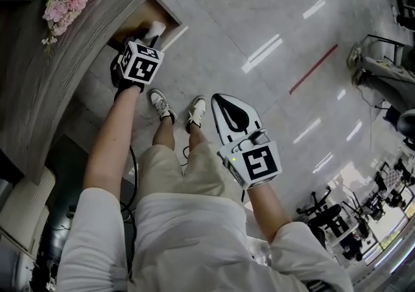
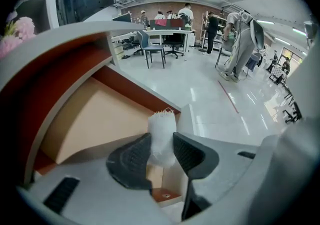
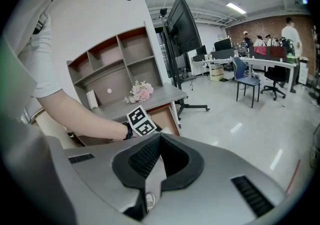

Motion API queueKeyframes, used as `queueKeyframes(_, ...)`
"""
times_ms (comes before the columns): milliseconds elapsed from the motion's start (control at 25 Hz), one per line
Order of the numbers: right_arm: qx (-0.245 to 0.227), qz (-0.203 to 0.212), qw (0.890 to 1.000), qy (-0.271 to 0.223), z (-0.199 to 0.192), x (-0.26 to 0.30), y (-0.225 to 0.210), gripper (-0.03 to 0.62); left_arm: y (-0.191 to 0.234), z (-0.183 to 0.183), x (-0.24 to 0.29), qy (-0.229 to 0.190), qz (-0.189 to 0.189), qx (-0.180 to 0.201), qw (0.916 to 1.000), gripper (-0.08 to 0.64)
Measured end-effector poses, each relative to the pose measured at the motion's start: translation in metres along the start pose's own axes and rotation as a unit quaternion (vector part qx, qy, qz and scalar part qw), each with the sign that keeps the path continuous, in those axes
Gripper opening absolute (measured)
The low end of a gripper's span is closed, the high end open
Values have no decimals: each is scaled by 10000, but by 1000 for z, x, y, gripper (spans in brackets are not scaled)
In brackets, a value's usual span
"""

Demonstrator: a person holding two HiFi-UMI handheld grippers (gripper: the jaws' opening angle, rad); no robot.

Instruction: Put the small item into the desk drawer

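Between ribbed pads (image 2: 134, 161) of the left tool (image 2: 160, 143), frayed white item (image 2: 161, 128)

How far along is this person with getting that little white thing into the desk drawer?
Done: the drawer stands open. In hand: the left gripper has its jaws clamped on the small white item, right at the drawer's opening. Left to do: lower it in and let go; it is not yet released. The right gripper is idle, jaws together on nothing.
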State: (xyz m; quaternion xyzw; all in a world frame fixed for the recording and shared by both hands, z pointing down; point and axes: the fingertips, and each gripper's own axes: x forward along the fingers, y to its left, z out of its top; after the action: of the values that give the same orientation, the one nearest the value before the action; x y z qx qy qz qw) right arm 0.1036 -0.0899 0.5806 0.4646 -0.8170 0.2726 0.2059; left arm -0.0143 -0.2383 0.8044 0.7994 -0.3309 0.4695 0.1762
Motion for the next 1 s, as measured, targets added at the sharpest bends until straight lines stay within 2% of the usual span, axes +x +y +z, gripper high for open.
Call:
queueKeyframes(320, 93, -260, 9996, 71, -5, -13, -19, -3, -3, -6, 15, 376, -51, -69, 9993, 149)
queueKeyframes(520, 132, -234, 9996, -60, -11, -25, -25, -3, -7, -5, 20, 561, -48, -30, 9984, 149)
queueKeyframes(760, 183, -315, 9993, -105, -15, -38, -32, -3, -11, 0, 22, 590, 4, -52, 9982, 149)
queueKeyframes(1000, 208, -339, 9991, -117, -21, -47, -36, -3, -11, 6, 16, 422, 136, -100, 9990, 163)
